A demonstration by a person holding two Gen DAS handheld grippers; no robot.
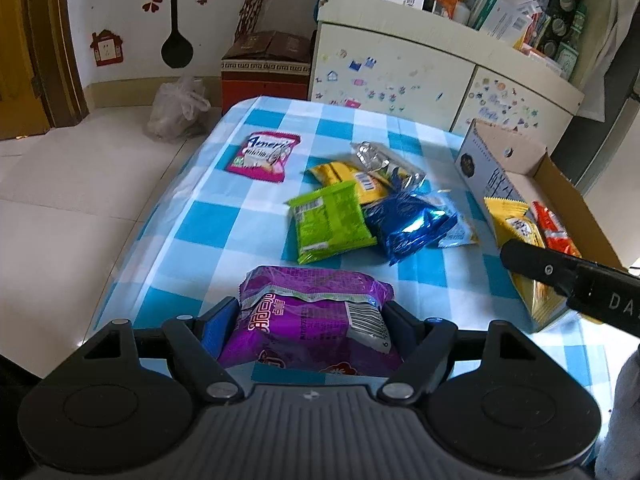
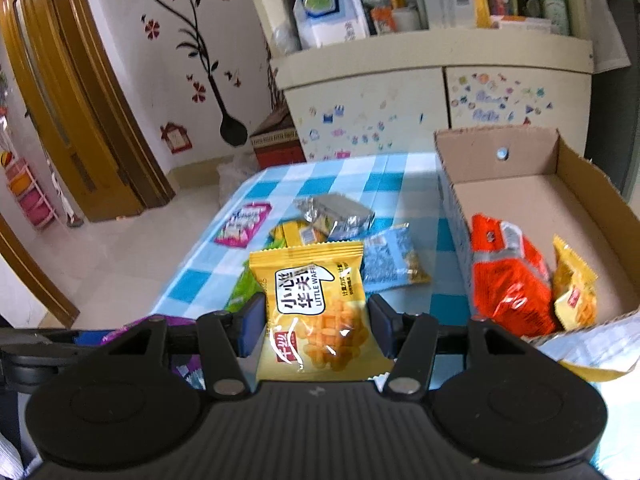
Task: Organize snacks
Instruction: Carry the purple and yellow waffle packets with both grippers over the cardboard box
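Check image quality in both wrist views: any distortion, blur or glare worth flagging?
Left wrist view: strong fisheye bending of the table edge and dark corners; the blue foil packet glints; the purple packet in the jaws is sharp. Right wrist view: same bending at the door frame; the orange packet in the cardboard box looks soft and shiny; the yellow waffle packet is readable.
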